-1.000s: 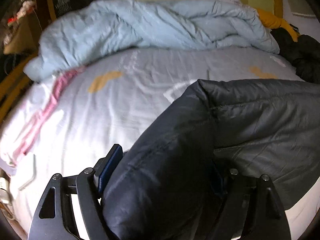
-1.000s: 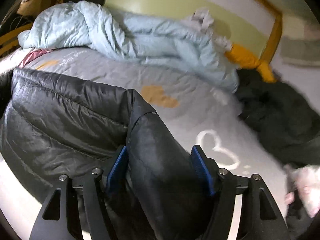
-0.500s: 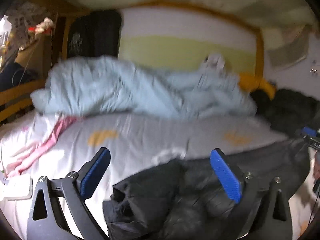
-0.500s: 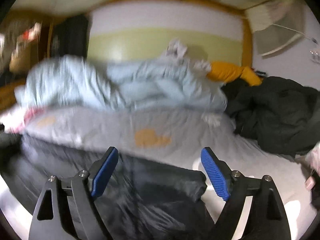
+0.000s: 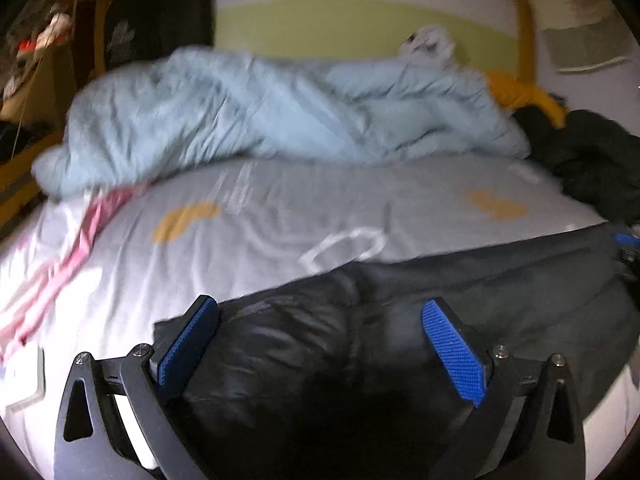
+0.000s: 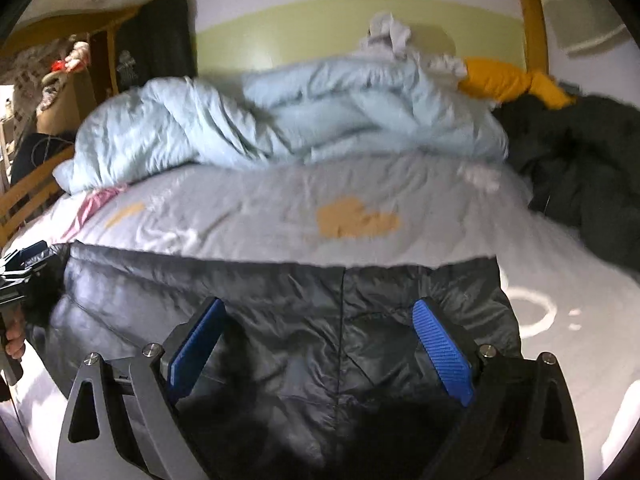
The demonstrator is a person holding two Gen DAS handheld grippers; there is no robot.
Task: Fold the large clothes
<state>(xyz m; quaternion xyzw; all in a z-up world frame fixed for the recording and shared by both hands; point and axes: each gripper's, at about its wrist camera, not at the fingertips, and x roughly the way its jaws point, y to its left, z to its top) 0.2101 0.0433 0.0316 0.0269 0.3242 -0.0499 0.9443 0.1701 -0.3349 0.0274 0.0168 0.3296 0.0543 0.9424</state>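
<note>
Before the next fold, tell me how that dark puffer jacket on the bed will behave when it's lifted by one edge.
The dark puffer jacket will probably sag and drape, since it lies slumped and creased on the bed sheet. Its quilted, puffy fill suggests it is light for its bulk. The shiny shell looks slick, so it may slip from the blue pads.

black jacket [image 6: 280, 320], pale blue duvet [image 6: 280, 120]
</note>
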